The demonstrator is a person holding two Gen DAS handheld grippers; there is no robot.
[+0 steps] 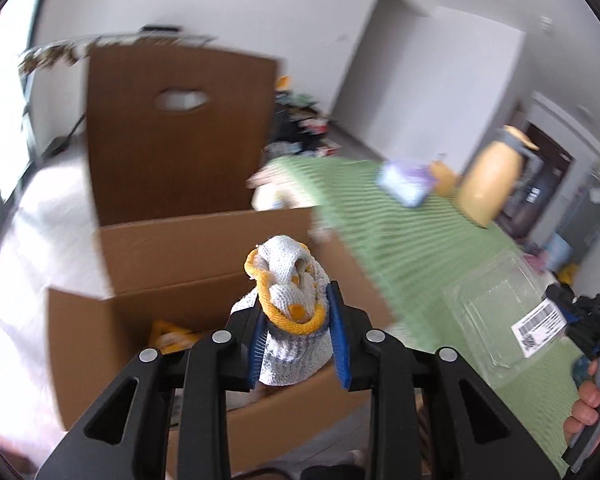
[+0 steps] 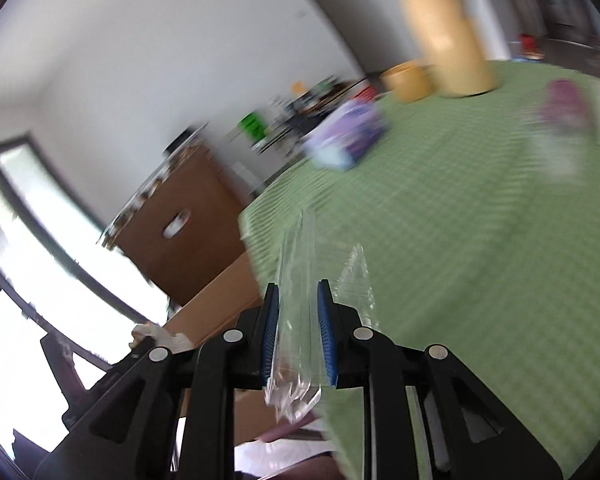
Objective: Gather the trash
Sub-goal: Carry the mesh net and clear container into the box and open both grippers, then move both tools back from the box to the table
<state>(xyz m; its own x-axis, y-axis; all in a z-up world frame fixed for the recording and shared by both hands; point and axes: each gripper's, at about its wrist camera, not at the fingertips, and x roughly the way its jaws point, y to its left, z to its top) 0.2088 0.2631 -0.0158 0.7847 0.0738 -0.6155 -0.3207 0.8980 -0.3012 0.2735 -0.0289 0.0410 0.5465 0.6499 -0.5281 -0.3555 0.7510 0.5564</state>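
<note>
Tan jug (image 2: 444,36) & bowl (image 2: 408,80) on green tablecloth (image 2: 460,240)

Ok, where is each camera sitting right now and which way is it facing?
Left wrist: on the left hand-held gripper, facing the open cardboard box; its jaws hold a white and yellow cloth; the right hand-held gripper with a clear plastic container and the person's hand show at right.
Right wrist: on the right hand-held gripper, facing the green table; its jaws pinch the clear plastic.
Shared: box, table, tan bottle.
</note>
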